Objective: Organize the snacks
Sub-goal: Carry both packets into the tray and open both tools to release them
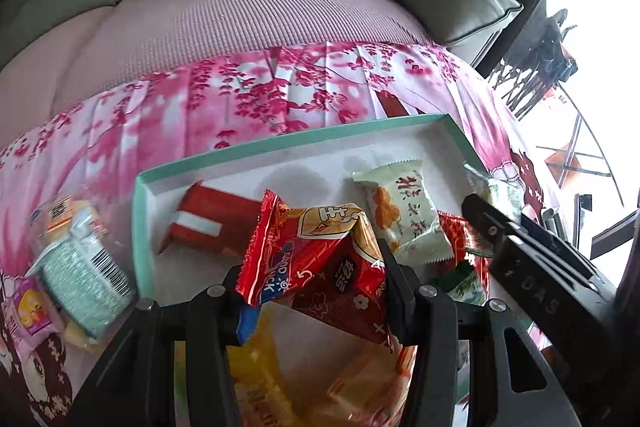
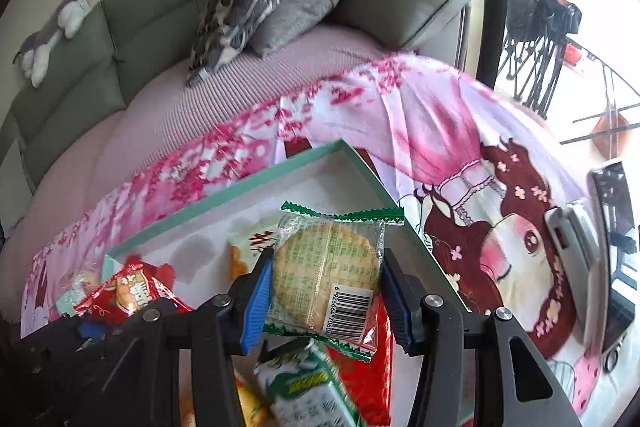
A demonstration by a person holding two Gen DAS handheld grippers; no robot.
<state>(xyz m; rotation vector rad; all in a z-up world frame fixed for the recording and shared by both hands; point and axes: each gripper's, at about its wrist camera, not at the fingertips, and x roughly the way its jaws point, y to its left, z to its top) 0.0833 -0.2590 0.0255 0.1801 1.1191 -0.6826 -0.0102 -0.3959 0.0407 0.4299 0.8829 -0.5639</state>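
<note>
- A red snack packet [image 1: 316, 259] is gripped between the two fingers of the left tool [image 1: 316, 291]; both pads are pressed against its sides, so the left tool is closed on it.
- The red packet is held above the near part of the teal tray [image 1: 280, 143], and its crimped end is tilted up and away from the camera, toward the tray's far left; its long axis runs diagonally across the gap between the fingers.
- A clear cracker packet [image 2: 326, 267] with green crimped edges is clamped in the right tool [image 2: 326, 291], whose blue pad is seen pressed on its left side and whose dark finger is pressed on its right.
- The cracker packet is held nearly upright, with one green crimped edge at the top and the barcode at the lower right; its long axis runs along the fingers, away from the camera.
- The cracker packet is carried over the right-hand near corner of the tray.
- Inside the tray a red box [image 1: 208, 223] is seen at the left and a pale green packet [image 1: 404, 211] further right, both lying flat.
- Outside the tray's left edge, a mint-coloured packet with a barcode [image 1: 84, 267] is lying on the pink floral cloth [image 1: 240, 95].
- More wrappers are blurred beneath both tools and cannot be identified.
</note>
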